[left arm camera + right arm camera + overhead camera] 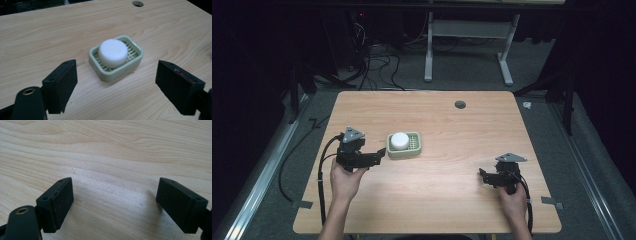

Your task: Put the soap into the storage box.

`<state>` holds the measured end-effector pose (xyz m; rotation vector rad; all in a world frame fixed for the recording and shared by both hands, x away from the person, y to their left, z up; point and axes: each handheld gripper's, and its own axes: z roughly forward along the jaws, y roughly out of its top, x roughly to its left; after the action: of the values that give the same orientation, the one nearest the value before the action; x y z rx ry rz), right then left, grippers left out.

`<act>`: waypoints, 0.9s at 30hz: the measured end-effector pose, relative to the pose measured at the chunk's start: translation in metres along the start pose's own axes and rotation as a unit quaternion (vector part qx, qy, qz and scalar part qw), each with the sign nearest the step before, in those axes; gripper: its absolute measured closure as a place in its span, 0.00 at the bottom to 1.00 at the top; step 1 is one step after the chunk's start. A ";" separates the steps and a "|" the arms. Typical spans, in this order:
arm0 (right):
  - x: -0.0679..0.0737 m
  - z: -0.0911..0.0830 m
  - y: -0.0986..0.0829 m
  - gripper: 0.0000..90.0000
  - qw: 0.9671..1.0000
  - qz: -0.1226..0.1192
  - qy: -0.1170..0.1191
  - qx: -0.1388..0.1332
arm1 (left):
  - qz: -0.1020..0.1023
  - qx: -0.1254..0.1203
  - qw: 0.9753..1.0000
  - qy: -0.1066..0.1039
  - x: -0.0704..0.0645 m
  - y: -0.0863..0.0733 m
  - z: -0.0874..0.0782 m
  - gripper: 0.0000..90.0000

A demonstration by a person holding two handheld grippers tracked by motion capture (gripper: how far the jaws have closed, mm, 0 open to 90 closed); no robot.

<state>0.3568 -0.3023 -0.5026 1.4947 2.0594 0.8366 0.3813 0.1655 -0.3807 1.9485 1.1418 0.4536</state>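
Left gripper (116,85) jaws wide apart, aimed at white soap (113,53) in green dish (117,73) just ahead. Right gripper (490,177) likewise spread, well apart.

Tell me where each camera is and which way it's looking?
High view: sits above the person's side, looking forward and down on the wooden table; both forearms, the left gripper and right gripper show.
Left gripper view: rides on the left gripper, looking between its open jaws at the white soap in the green soap dish.
Right gripper view: rides on the right gripper, looking down at bare tabletop between open jaws.
Shared: the high view and the left gripper view both show soap and dish.
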 end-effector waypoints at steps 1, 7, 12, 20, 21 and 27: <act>0.000 0.000 0.000 0.17 1.000 0.000 0.000 0.000 | -0.002 -0.001 1.000 0.000 0.000 -0.001 -0.001 0.20; 0.000 0.000 0.000 0.17 1.000 0.000 0.000 0.000 | -0.006 -0.005 1.000 -0.001 0.000 -0.007 -0.005 0.20; 0.000 0.000 0.000 0.17 1.000 -0.001 0.000 0.000 | -0.008 -0.011 1.000 -0.001 -0.001 -0.009 -0.009 0.20; 0.000 0.000 0.000 0.17 1.000 -0.001 0.000 0.000 | -0.014 -0.016 1.000 -0.012 -0.003 -0.017 -0.011 0.20; 0.000 0.000 0.000 0.17 1.000 -0.001 0.000 0.000 | -0.015 -0.018 1.000 -0.013 -0.004 -0.018 -0.012 0.20; 0.000 0.000 0.000 0.17 1.000 -0.001 0.000 0.000 | -0.016 -0.025 0.999 -0.013 -0.008 -0.026 -0.015 0.22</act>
<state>0.3566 -0.3023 -0.5026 1.4931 2.0600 0.8359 0.3530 0.1728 -0.3914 1.8851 1.1325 0.4349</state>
